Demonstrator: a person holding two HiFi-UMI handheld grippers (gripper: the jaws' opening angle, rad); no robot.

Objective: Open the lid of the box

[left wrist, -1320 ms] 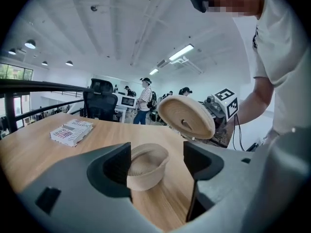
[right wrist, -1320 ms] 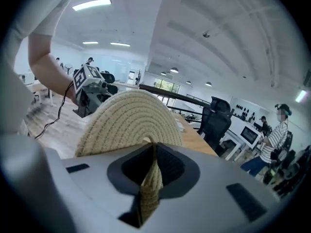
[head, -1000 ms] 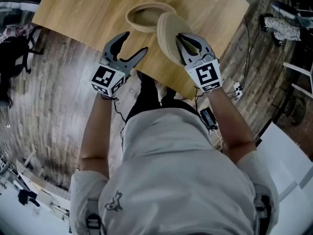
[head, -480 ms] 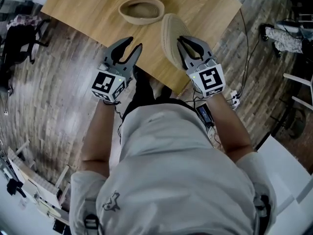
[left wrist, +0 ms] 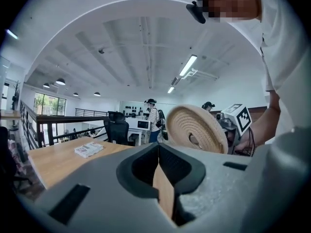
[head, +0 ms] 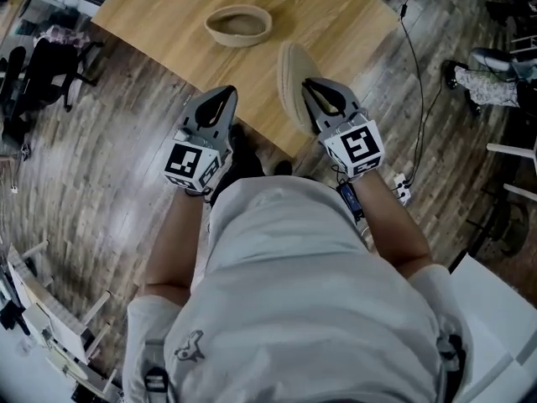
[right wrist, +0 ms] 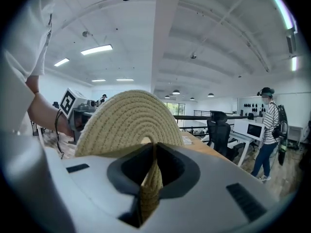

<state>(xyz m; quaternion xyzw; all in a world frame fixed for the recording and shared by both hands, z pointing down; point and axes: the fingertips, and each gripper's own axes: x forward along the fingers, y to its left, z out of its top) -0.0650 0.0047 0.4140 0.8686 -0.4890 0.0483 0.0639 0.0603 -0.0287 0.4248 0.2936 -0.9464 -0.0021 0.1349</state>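
A round woven box stands open on the wooden table. Its woven lid hangs on edge above the table's near edge, apart from the box, with my right gripper shut on its rim. In the right gripper view the lid fills the space between the jaws. My left gripper hovers off the table's near edge, left of the lid; its jaws are closing and meet with nothing between them. From there the lid shows on the right.
A black office chair stands on the wood floor at the left. Cables and a power strip lie on the floor to the right. A paper pad rests on the table. People stand far behind.
The left gripper's jaws went from wide open to shut and drew back off the table. The right gripper kept hold of the lid and carried it farther from the box.
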